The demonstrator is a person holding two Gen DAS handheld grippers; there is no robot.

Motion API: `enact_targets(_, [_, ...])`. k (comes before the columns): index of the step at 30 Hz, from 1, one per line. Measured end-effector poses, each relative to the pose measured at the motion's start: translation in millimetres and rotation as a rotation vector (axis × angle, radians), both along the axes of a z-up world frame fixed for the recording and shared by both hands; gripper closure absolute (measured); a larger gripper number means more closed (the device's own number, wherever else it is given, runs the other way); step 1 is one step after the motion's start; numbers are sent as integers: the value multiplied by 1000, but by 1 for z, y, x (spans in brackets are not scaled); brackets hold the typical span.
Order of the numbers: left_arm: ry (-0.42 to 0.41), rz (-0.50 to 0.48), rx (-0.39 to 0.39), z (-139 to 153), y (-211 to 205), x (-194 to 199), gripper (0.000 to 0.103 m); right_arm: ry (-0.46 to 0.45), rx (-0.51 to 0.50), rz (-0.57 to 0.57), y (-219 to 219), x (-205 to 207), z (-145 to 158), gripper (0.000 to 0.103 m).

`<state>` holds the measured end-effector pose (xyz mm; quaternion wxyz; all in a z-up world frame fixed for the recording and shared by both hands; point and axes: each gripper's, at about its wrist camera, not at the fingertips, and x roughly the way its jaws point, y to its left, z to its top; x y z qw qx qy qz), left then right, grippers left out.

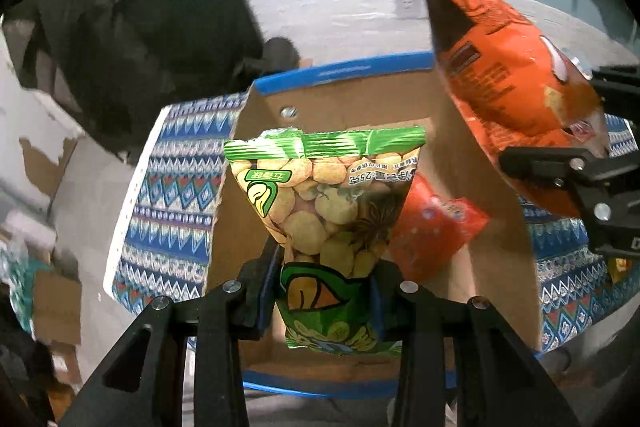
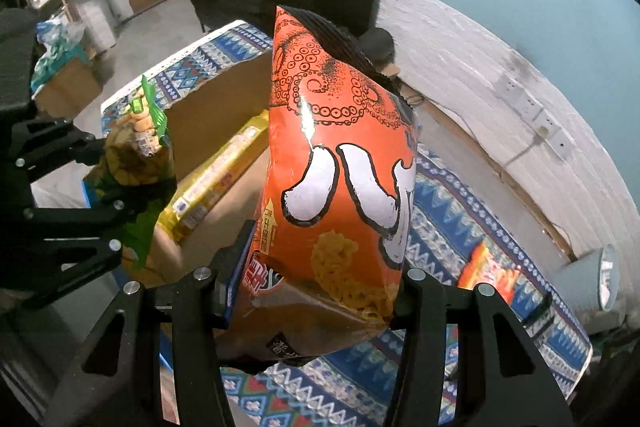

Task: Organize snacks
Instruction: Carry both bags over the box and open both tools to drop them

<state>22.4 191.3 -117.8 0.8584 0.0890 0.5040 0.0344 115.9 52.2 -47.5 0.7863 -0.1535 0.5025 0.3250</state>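
Note:
My left gripper (image 1: 326, 287) is shut on a green bean-snack bag (image 1: 328, 195) and holds it above the open cardboard box (image 1: 360, 99). My right gripper (image 2: 316, 291) is shut on a large orange octopus-print chip bag (image 2: 340, 163), held over the box's right side. The chip bag (image 1: 508, 67) and right gripper (image 1: 572, 147) show at the right of the left wrist view. The green bag (image 2: 136, 147) and left gripper (image 2: 132, 163) show at the left of the right wrist view. Inside the box lie a red packet (image 1: 436, 223) and a yellow packet (image 2: 216, 179).
The box sits on a table with a blue patterned cloth (image 1: 172, 195). Another orange snack bag (image 2: 488, 271) lies on the cloth (image 2: 452, 195) to the right. A grey cup (image 2: 592, 283) stands at the far right. A person in dark clothes (image 1: 132, 27) stands behind the table.

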Motion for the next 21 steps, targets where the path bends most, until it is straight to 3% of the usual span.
enact_targets(12, [41, 48, 34, -14, 11, 5, 61, 22, 9, 22, 26, 5, -10, 52])
enact_targets(14, [42, 55, 48, -11, 10, 4, 44, 23, 14, 18, 26, 6, -9, 51])
enact_targets(16, [15, 55, 57, -5, 10, 0, 36, 28, 21, 21, 27, 7, -9, 47])
enact_targets(21, [-9, 49, 52, 6, 11, -5, 31, 70, 51, 31, 30, 5, -10, 43])
